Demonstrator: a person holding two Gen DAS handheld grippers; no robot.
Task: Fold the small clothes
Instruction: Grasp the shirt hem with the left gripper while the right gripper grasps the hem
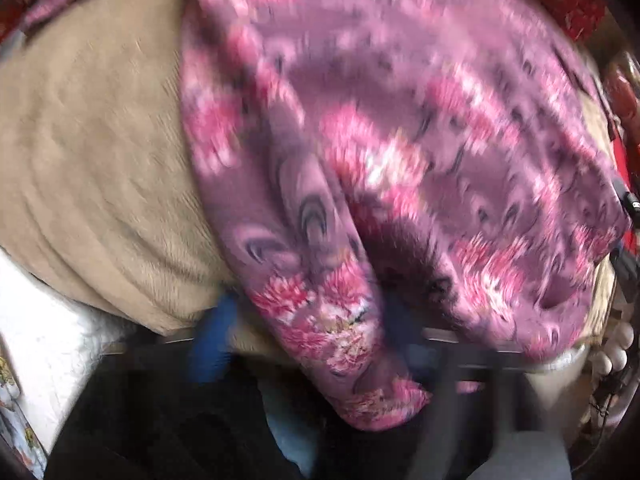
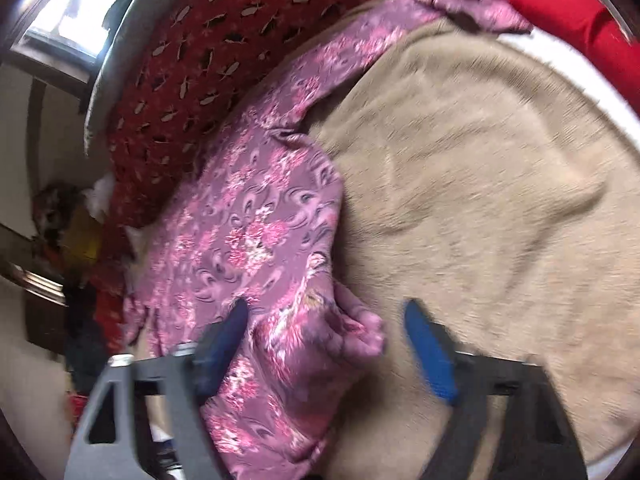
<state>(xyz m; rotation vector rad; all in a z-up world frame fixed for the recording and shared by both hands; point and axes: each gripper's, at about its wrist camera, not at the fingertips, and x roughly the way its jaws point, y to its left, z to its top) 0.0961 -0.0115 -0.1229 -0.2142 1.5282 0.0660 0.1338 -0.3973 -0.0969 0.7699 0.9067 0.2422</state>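
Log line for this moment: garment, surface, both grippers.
garment: purple floral cloth rumpled | surface: tan blanket | right gripper: open, cloth edge between fingers | left gripper: blurred, cloth draped over

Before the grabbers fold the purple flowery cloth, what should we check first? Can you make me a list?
1. Cloth lying on the tan blanket: ok.
2. Cloth edge between the right gripper fingers: ok, a bunched edge sits in the gap.
3. Right fingers pressing the cloth: not ok, a gap shows beside the right-hand finger.
4. Cloth between the left gripper fingers: ok, a fold hangs there.
5. Left grip firm: cannot tell, too blurred.
6. Cloth flat: not ok, it is creased and bunched.
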